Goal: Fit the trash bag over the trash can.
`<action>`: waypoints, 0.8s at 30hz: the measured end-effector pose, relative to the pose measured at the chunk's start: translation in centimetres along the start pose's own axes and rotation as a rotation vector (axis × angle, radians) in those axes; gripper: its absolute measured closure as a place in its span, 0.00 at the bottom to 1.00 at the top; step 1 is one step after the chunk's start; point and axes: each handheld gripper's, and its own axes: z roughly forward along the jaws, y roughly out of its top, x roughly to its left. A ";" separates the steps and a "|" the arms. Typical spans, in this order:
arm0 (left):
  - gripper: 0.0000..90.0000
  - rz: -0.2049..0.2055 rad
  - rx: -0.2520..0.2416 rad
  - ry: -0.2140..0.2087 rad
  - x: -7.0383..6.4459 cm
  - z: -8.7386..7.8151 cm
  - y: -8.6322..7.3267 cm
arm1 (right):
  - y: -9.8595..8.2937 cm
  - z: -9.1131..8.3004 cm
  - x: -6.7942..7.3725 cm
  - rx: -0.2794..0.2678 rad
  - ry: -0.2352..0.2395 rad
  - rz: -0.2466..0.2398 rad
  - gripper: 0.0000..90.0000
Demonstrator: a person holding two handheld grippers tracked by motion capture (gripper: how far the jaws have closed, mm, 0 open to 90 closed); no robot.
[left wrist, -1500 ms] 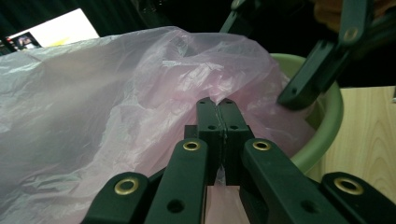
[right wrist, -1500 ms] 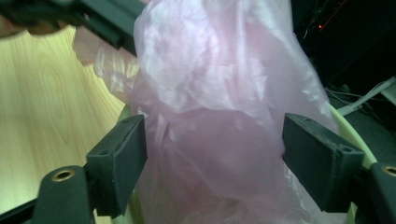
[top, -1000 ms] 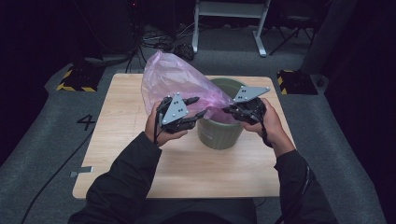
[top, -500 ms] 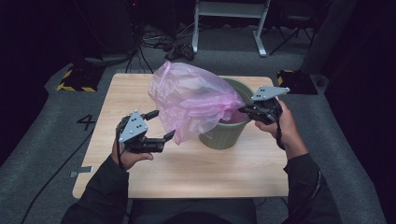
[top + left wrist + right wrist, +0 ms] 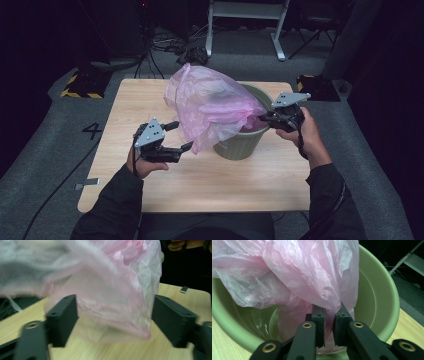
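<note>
A thin pink plastic bag (image 5: 210,107) billows over a green bin (image 5: 245,142) on the wooden table (image 5: 150,95). Part of the bag hangs inside the bin (image 5: 382,302), part spills over its left side. My right gripper (image 5: 263,119) is at the bin's right rim, shut on a fold of the bag (image 5: 307,272); in the right gripper view the gripper (image 5: 329,327) pinches pink film between its jaws. My left gripper (image 5: 181,135) is held open left of the bin, just beside the bag's hanging edge. In the left gripper view the gripper (image 5: 112,322) is wide open and the bag (image 5: 112,302) hangs blurred ahead of it.
The table's near half (image 5: 215,185) is bare wood. Beyond the far edge are a white stand (image 5: 245,15), cables (image 5: 190,52) and yellow-black striped blocks (image 5: 80,82) on the grey floor. A "4" marking (image 5: 93,131) sits on the floor at the left.
My left gripper let go of the bag, opened, and pulled back left and toward the person. The right gripper shifted slightly right, still holding the bag, which puffed up.
</note>
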 end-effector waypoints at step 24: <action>0.99 0.129 -0.034 0.008 0.5 2.1 4.0 | 3.3 -0.6 3.2 -0.108 0.069 -0.096 0.40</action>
